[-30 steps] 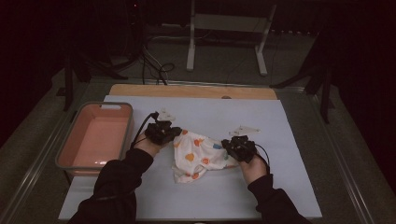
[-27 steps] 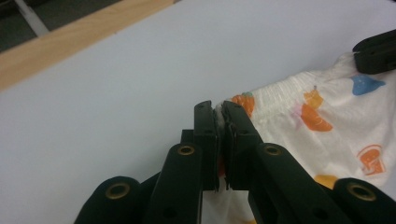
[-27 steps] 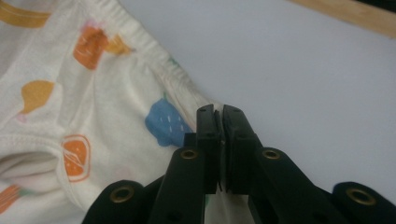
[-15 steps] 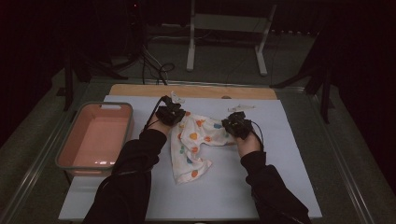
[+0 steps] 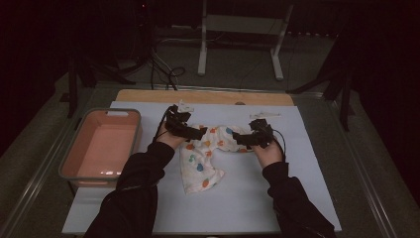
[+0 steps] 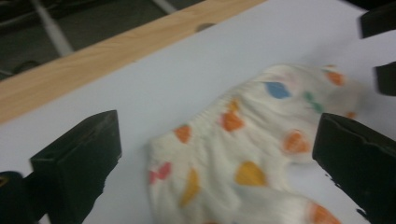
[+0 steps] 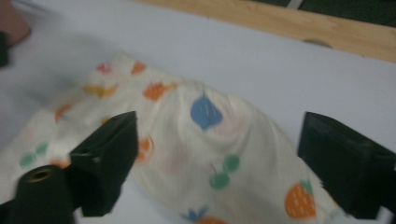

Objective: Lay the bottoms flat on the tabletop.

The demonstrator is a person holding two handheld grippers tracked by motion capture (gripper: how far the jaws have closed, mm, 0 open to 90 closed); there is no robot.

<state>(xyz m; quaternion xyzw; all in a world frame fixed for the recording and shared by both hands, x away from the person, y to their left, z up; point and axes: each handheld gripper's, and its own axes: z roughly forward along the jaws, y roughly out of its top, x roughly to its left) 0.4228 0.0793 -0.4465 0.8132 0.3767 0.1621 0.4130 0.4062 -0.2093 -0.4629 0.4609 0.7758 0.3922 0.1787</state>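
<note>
A cream garment (image 5: 208, 153) printed with coloured fruits lies spread on the pale blue mat (image 5: 277, 198), one part trailing toward me. My left gripper (image 5: 200, 133) stands at its far left corner and my right gripper (image 5: 238, 139) at its far right corner, tips facing each other. Both pairs of jaws have just been opening. In the left gripper view the left gripper (image 6: 217, 135) stands open above the cloth (image 6: 243, 158), pads clear of it. The right gripper (image 7: 222, 130) is likewise open over the waistband (image 7: 201, 135). The right gripper's jaws (image 6: 380, 46) also show beyond the cloth in the left gripper view.
A pink tub (image 5: 101, 148) stands at the mat's left edge. A wooden strip (image 5: 203, 96) runs along the far edge of the table. Two small white scraps (image 5: 265, 115) (image 5: 184, 106) lie on the far part of the mat. A metal stand (image 5: 203, 49) and cables (image 5: 163, 69) are beyond.
Both hands moved toward the far side, dragging the garment with them. The jaws of both grippers then opened and let go of the cloth, which now lies flat.
</note>
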